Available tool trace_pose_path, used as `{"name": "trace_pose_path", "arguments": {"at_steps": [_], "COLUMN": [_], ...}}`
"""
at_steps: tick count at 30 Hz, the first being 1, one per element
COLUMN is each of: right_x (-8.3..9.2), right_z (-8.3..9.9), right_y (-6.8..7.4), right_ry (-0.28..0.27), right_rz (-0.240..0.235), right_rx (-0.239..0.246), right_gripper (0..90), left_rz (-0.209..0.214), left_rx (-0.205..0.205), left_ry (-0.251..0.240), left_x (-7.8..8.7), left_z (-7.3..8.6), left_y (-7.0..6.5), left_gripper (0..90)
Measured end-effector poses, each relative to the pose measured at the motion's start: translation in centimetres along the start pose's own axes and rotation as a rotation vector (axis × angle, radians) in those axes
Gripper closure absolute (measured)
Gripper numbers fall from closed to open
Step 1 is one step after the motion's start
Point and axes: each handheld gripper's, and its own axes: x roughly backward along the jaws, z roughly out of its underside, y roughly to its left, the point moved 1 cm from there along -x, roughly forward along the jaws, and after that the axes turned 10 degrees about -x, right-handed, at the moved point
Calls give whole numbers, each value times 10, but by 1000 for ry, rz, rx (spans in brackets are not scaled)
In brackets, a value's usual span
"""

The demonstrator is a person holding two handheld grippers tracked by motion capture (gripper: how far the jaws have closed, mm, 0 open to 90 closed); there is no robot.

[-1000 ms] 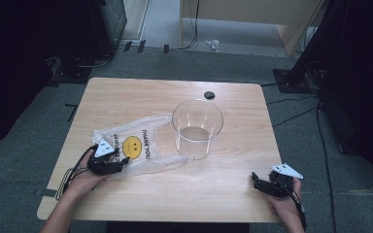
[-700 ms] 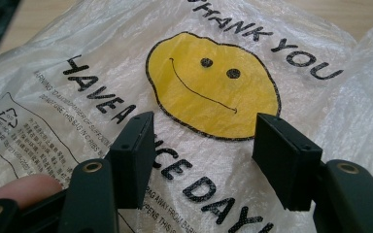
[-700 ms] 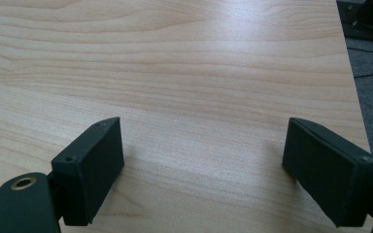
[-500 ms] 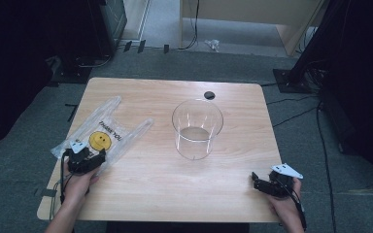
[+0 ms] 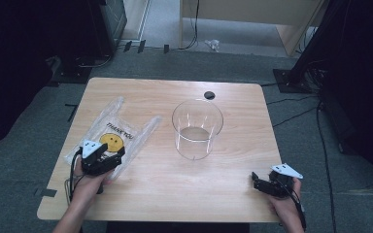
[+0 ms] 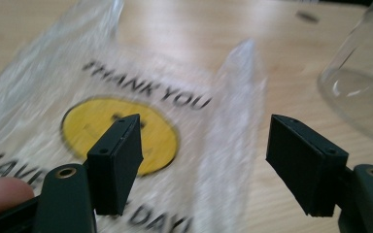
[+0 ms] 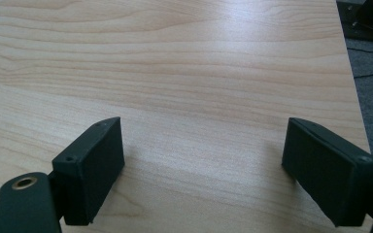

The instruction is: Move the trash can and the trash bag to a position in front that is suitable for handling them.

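The plastic bag lies flat near the worktop's left edge — thin, limp, slippery; pinch a bunched edge. Left tongs have just been opening, spread above it, nothing between; right tongs spread — empty.

A recording or test room in a lab-like workspace. A plain wooden table with a round cable hole near its far edge stands alone on grey carpet. Dark stands with black feet flank the table at left and right, and loose cables run across the carpet beside its right edge. Beyond the far edge, light wooden furniture and a black cabinet stand on the carpet. The surroundings are dim; light falls mainly on the tabletop.
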Motion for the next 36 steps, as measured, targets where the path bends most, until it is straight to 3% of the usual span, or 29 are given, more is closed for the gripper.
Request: {"name": "trace_pose_path", "arguments": {"at_steps": [1, 2, 3, 4, 5, 6, 9, 10, 11, 12, 14, 16, 19, 20, 25, 28, 30, 33, 36], "right_x": [1, 1, 2, 2, 0, 0, -9, -9, -11, -11, -14, -16, -32, -32, -59, -66, -69, -71, -75], "right_z": [0, 0, 2, 2, 1, 1, -6, -6, -13, -13, -28, -32, -50, -50, -77, -91, -99, -106, -112], "right_y": [2, 2, 9, 9, 20, 20, 47, 47, 59, 59, 75, 79, 90, 90, 95, 102, 105, 105, 107], "right_ry": [-14, -14, -47, -47, -49, -49, -49, -49, -70, -70, -106, -118, -146, -146, -193, -189, -196, -200, -196], "right_rz": [3, 3, 29, 29, 21, 21, -31, -31, -54, -54, -72, -76, -9, -9, -21, -2, 0, -21, -60], "right_rx": [10, 10, 57, 57, 71, 71, 113, 113, 126, 126, 131, 134, 161, 161, 81, 102, 71, 13, -24], "right_gripper": [274, 274, 335, 335, 333, 333, 344, 344, 355, 355, 379, 380, 388, 388, 464, 481, 497, 512, 508], "left_rz": [-21, -21, -29, -29, -24, -22, -34, -34, -45, -45, -45, -36, 6, 6, 37, 53, 58, 77, 67], "left_rx": [4, 4, 18, 18, 18, 28, 81, 81, 94, 94, 122, 137, 159, 159, 111, 78, 70, 57, -7], "left_ry": [40, 40, 87, 87, 103, 102, 69, 69, 64, 64, 59, 56, 55, 55, -12, -64, -101, -101, -72], "left_x": [-3, -3, -7, -7, -9, -11, -15, -15, -18, -18, -22, -23, -23, -23, -19, -26, -31, -40, -51], "left_z": [5, 5, 15, 15, 18, 21, 20, 20, 19, 19, 17, 16, 7, 7, -16, -25, -29, -32, -40], "left_y": [5, 5, 11, 11, 12, 11, 3, 3, -3, -3, -11, -14, -24, -24, -46, -58, -66, -74, -87], "left_gripper": [308, 308, 308, 308, 306, 306, 292, 285, 280, 276, 268, 266, 261, 262, 263, 265, 267, 269, 271]}}
